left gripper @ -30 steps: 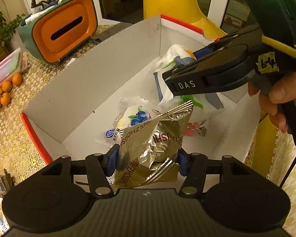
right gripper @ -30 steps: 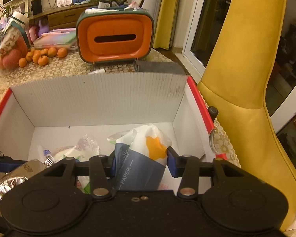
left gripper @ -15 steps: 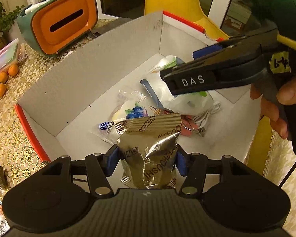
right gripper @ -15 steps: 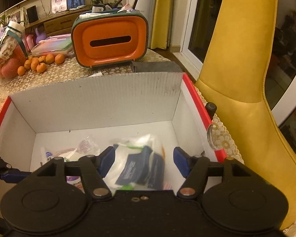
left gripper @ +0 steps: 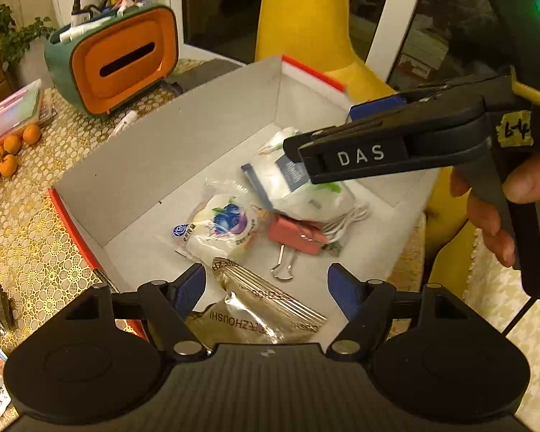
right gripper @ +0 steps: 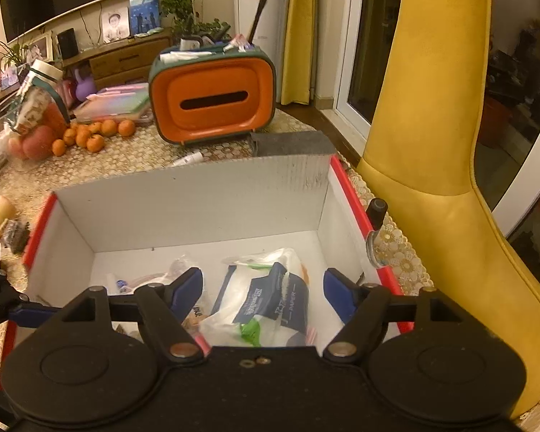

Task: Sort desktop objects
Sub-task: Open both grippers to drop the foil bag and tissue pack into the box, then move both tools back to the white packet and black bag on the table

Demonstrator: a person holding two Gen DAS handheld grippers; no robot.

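Both tools gape wide over the white box (left gripper: 183, 151). Low in frame, the foil packet (left gripper: 259, 309) lies loose between the left tool (left gripper: 266, 288) fingers; the tissue pack (right gripper: 266, 298) lies between the right tool (right gripper: 262, 288) fingers.

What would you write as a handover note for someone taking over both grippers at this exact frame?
Left gripper: open, holding nothing, above the near end of the cardboard box.
Right gripper: open, holding nothing, above the box's right side.
In the box: silver snack pouch below the left gripper, tissue pack below the right gripper, blueberry snack bag, pink binder clip, white cable.
Done: both the pouch and the tissue pack lie in the box, free of the fingers.
Left: loose items remain on the tablecloth, such as a small white tube behind the box; fetch those next.
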